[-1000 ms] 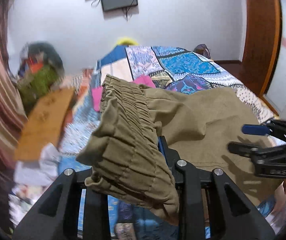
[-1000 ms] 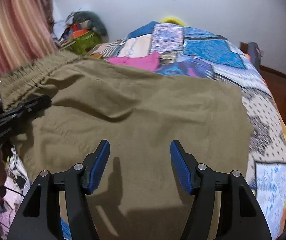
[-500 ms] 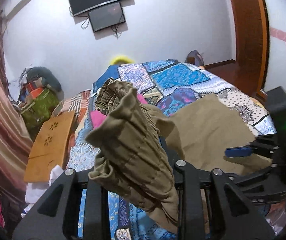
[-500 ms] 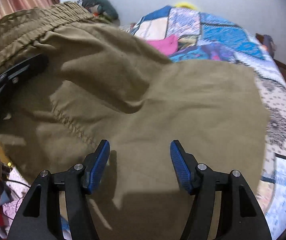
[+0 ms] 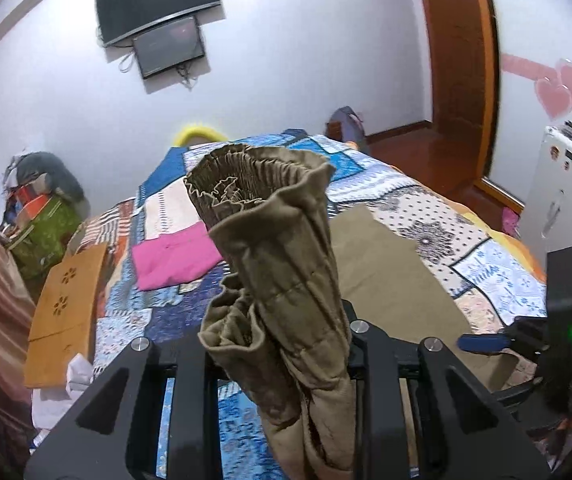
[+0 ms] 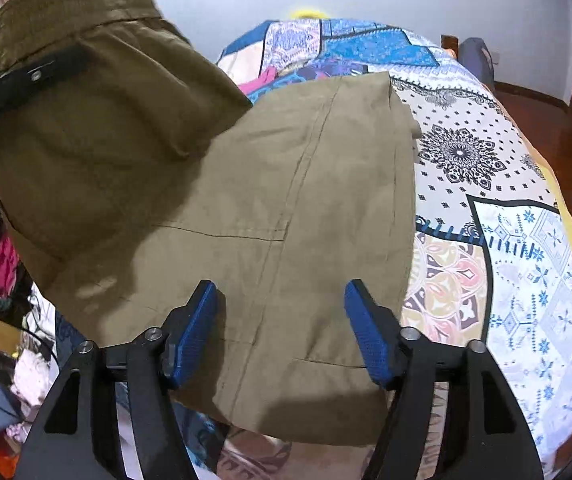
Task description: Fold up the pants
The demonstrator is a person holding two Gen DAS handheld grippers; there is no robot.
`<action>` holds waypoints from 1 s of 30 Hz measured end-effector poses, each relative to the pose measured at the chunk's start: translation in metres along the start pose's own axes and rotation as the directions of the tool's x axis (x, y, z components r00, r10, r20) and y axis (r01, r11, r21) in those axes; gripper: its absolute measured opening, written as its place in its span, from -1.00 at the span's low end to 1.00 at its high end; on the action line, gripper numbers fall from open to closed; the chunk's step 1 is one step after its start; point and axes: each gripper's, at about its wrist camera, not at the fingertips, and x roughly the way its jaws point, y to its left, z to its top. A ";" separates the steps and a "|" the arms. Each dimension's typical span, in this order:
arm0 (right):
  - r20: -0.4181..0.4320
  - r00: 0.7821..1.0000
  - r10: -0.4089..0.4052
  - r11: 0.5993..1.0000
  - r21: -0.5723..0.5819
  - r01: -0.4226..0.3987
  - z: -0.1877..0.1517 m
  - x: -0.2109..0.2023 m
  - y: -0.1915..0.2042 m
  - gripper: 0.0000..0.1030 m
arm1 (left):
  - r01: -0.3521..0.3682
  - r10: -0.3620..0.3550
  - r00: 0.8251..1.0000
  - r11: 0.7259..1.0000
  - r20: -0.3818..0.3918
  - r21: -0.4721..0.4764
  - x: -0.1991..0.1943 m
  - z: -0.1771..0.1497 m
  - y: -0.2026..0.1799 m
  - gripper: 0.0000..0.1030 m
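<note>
Olive-brown pants lie partly spread on the patchwork bedspread, and we see their elastic waistband lifted above the bed. In the left wrist view, our left gripper is clamped on the bunched waistband end, which rises in gathered folds between the black fingers and hides the pads. In the right wrist view, the same gripper appears at upper left as a black finger pressed against the raised cloth, and the lifted portion casts a shadow on the flat part beneath it. Our right gripper stands with its jaws wide apart; the blue pads hover over the flat leg fabric near the bed's near edge and hold nothing. The flat portion shows a lengthwise seam and a crosswise crease. A pink cloth lies on the bedspread beyond the pants, to their left. A wall-mounted television hangs on the white far wall, with a smaller dark screen just below it. An orange wooden board leans beside the bed at left. A white refrigerator stands at right, near a wooden door frame.
</note>
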 end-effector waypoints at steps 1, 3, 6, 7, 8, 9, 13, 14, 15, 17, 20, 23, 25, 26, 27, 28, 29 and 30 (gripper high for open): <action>0.005 1.000 -0.001 1.000 0.002 0.001 -0.001 -0.002 0.000 0.30 | 0.011 -0.011 1.000 1.000 -0.003 0.011 0.000 0.002 -0.005 -0.51; 0.007 1.000 0.005 1.000 -0.001 -0.005 0.000 -0.005 -0.001 0.29 | 0.026 -0.026 1.000 0.999 -0.010 0.032 0.002 0.005 -0.015 -0.53; 0.022 1.000 0.010 1.000 0.003 -0.010 0.000 -0.016 -0.010 0.27 | 0.058 -0.057 0.998 0.997 -0.025 0.051 0.004 0.009 -0.027 -0.54; 0.034 0.999 0.000 1.000 0.011 0.000 -0.003 -0.021 -0.016 0.27 | 0.073 -0.071 0.997 0.996 -0.033 0.052 0.004 0.011 -0.030 -0.54; 0.042 0.999 -0.015 1.000 0.019 0.014 -0.004 -0.026 -0.021 0.27 | 0.079 -0.078 0.996 0.995 -0.037 0.055 0.005 0.012 -0.033 -0.54; 0.049 0.998 -0.029 0.999 0.026 0.028 -0.005 -0.030 -0.026 0.27 | 0.083 -0.081 0.996 0.995 -0.039 0.058 0.006 0.013 -0.036 -0.54; 0.059 0.995 -0.085 0.994 0.069 0.081 -0.016 -0.044 -0.050 0.28 | 0.101 -0.097 0.994 0.993 -0.051 0.062 0.009 0.016 -0.045 -0.54; 0.051 0.994 -0.096 0.993 0.077 0.092 -0.020 -0.045 -0.053 0.28 | 0.111 -0.108 0.993 0.992 -0.056 0.057 0.011 0.016 -0.047 -0.54; 0.033 0.994 -0.105 0.991 0.082 0.102 -0.023 -0.042 -0.058 0.28 | 0.121 -0.117 0.991 0.991 -0.061 0.053 0.012 0.017 -0.048 -0.54; 0.009 0.995 -0.095 0.991 0.097 0.093 -0.029 -0.035 -0.063 0.27 | 0.147 -0.143 0.987 0.988 -0.077 0.048 0.016 0.018 -0.054 -0.54; 0.006 0.999 -0.051 0.988 0.145 0.050 -0.033 -0.030 -0.070 0.27 | 0.177 -0.171 0.980 0.983 -0.100 0.054 0.022 0.018 -0.063 -0.54; 0.014 0.999 -0.038 0.987 0.158 0.035 -0.035 -0.031 -0.071 0.27 | 0.220 -0.211 0.967 0.974 -0.143 0.056 0.032 0.014 -0.076 -0.54; 0.018 0.999 -0.037 0.987 0.155 0.034 -0.035 -0.030 -0.071 0.27 | 0.248 -0.235 0.956 0.967 -0.174 0.056 0.039 0.010 -0.084 -0.55; 0.019 0.999 -0.035 0.987 0.155 0.032 -0.036 -0.031 -0.071 0.27 | 0.256 -0.242 0.952 0.965 -0.187 0.059 0.042 0.008 -0.088 -0.54; 0.019 0.999 -0.031 0.987 0.157 0.028 -0.035 -0.031 -0.072 0.27 | 0.263 -0.246 0.949 0.963 -0.198 0.061 0.045 0.005 -0.091 -0.54; 0.018 0.999 -0.029 0.987 0.158 0.026 -0.035 -0.030 -0.073 0.27 | 0.273 -0.254 0.943 0.960 -0.215 0.061 0.049 0.003 -0.096 -0.54; 0.018 0.999 -0.028 0.987 0.158 0.025 -0.035 -0.030 -0.073 0.27 | 0.282 -0.262 0.938 0.958 -0.229 0.060 0.053 0.001 -0.099 -0.54; 0.019 0.999 -0.030 0.988 0.155 0.026 -0.034 -0.030 -0.073 0.27 | 0.290 -0.268 0.932 0.955 -0.242 0.058 0.056 -0.002 -0.101 -0.54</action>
